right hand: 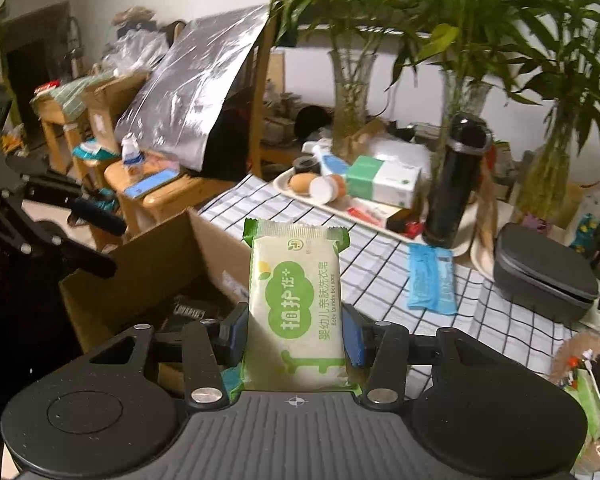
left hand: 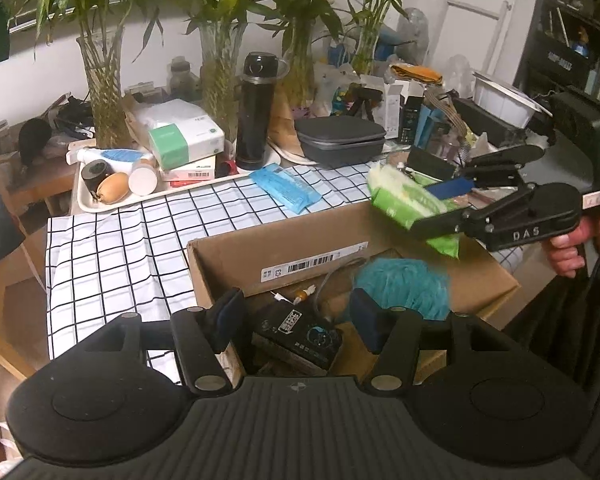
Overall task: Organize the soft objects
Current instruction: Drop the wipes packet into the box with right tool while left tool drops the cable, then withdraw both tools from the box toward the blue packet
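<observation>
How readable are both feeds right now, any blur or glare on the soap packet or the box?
Right wrist view: soap packet sharp, print legible, background bent by fisheye, box dim. Left wrist view: packet slightly smeared, box interior shadowed, window glare upper left.

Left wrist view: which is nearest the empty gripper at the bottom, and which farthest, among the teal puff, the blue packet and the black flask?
From the left gripper:
1. Teal puff, in the cardboard box, right.
2. Blue packet, on the checked cloth beyond.
3. Black flask, upright farther back.
</observation>
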